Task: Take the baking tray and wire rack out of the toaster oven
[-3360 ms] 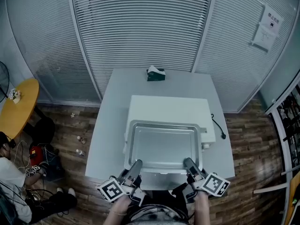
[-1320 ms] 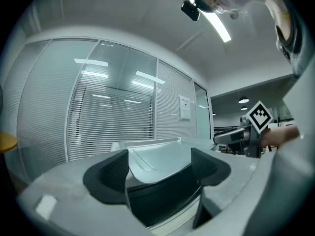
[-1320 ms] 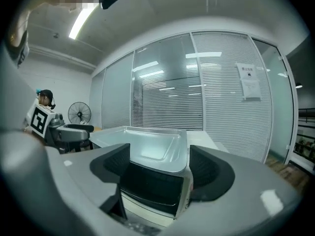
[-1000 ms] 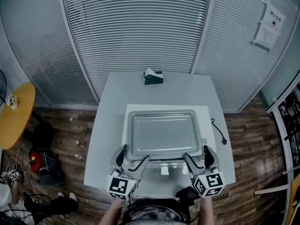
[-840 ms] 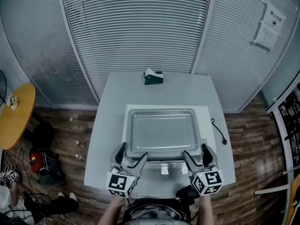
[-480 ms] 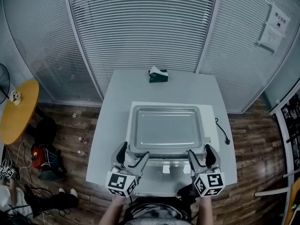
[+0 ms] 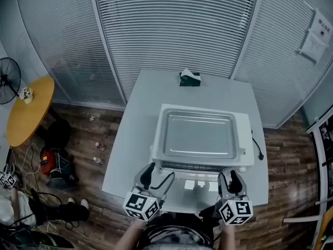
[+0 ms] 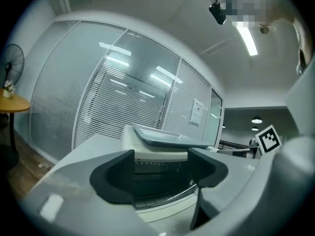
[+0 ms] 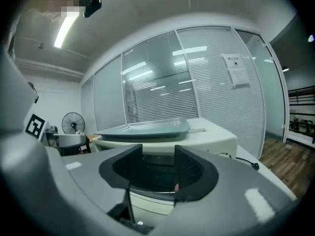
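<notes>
A white table (image 7: 136,124) stands on a wooden floor (image 7: 88,132) before glass walls with blinds (image 7: 171,30). A green tissue box (image 7: 190,79) sits at its far edge. A paper notice (image 7: 314,37) hangs at right. At left are a round yellow table (image 7: 28,116), a fan (image 7: 9,80) and a red bag (image 7: 49,160).

The head view looks steeply down from well above on the white box-shaped toaster oven (image 7: 248,142) and the pale grey rectangular table (image 7: 130,139). Both gripper views sit low and close, facing nearly level at the oven's open front (left view from its left corner, right view from its right). All three views share the shallow grey metal baking tray (image 7: 200,134) (image 8: 170,137) (image 9: 147,128) on top.
</notes>
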Motion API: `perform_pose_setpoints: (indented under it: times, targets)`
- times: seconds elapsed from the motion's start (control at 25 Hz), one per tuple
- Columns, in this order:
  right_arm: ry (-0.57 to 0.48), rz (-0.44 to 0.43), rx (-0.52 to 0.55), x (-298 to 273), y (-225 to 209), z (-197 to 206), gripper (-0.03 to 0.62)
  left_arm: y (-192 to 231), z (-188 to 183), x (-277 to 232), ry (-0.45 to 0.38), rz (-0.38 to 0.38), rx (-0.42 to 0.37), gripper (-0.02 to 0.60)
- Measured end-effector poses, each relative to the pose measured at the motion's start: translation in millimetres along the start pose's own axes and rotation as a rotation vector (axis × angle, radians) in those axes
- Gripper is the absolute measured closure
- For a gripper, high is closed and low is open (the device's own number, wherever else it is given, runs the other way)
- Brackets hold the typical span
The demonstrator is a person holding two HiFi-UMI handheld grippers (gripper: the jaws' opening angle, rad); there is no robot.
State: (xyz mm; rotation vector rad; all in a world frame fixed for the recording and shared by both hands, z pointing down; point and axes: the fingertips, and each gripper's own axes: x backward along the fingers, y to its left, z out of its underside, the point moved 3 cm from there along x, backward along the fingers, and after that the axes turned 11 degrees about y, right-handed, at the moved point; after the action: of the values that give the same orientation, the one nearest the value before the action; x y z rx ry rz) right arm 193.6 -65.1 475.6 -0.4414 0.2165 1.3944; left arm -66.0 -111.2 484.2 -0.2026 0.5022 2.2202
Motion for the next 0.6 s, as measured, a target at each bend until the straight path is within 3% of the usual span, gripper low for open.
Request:
perform_pose_setpoints:
  times: [0.32,0.48,0.6]
  targets:
    - [0.125,-0.054,-0.097,-16.5,12.8,44.1,0.387,-5.0,45.7,-8.8,0.098,0.041,0.057,0.247]
    - [0.176,-0.060,-0.164,-27.2,10.5,60.1,0.387,1.8,74.6,-20.8,0.168,0.050,0.154,0.247]
    - [0.224,-0.064,-0.258,-36.8,6.5,76.1,0.386,11.0,96.2,-31.2,0.198,0.062,0.282,0.247]
